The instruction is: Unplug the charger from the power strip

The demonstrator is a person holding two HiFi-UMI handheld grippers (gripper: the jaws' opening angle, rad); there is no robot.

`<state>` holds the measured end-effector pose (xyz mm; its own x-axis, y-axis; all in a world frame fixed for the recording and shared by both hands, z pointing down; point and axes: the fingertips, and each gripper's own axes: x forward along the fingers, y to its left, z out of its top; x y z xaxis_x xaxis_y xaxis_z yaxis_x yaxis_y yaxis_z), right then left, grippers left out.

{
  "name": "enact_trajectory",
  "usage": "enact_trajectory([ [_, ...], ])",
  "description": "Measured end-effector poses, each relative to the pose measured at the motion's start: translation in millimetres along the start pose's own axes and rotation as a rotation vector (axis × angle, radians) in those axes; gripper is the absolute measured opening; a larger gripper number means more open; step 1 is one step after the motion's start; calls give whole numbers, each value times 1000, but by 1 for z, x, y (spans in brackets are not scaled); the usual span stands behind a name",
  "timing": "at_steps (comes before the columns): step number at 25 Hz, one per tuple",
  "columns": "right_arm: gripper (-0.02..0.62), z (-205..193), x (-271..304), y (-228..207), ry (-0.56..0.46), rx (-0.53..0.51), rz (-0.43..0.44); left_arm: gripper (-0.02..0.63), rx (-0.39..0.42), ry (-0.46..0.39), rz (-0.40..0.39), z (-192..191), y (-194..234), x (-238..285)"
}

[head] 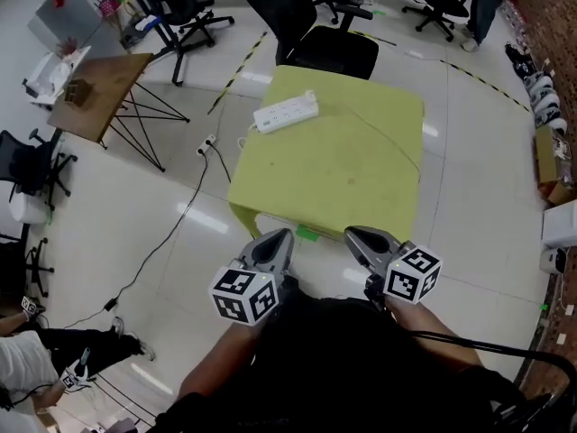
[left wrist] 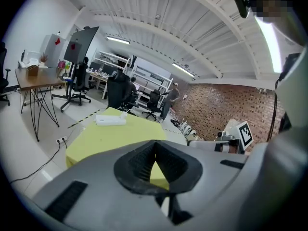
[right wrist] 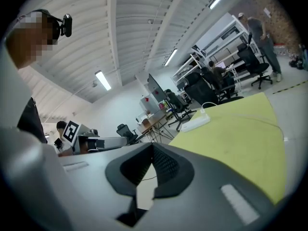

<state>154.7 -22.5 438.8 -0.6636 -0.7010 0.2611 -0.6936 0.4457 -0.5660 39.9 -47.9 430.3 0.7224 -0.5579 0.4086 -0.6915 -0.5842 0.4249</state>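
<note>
2 grey grippers, left and right, hang closed and empty beside the yellow-green square table. At its far-left corner a long white power strip lies diagonally, with a white charger plugged into its far-right end.

Grippers: two, a left gripper and a right gripper
Marker cubes: two, one per gripper
Yellow-green table: one
Power strip: one, at the table's far left corner
Charger: one, in that strip
Floor socket strip: one
Wooden desk: one
Office chairs: at least four
</note>
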Motion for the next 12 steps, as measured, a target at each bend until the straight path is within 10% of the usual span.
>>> enact_trajectory([
  [12,2,49,125,2,-20,-24,-157,5,29,30,-142,77,128,31],
])
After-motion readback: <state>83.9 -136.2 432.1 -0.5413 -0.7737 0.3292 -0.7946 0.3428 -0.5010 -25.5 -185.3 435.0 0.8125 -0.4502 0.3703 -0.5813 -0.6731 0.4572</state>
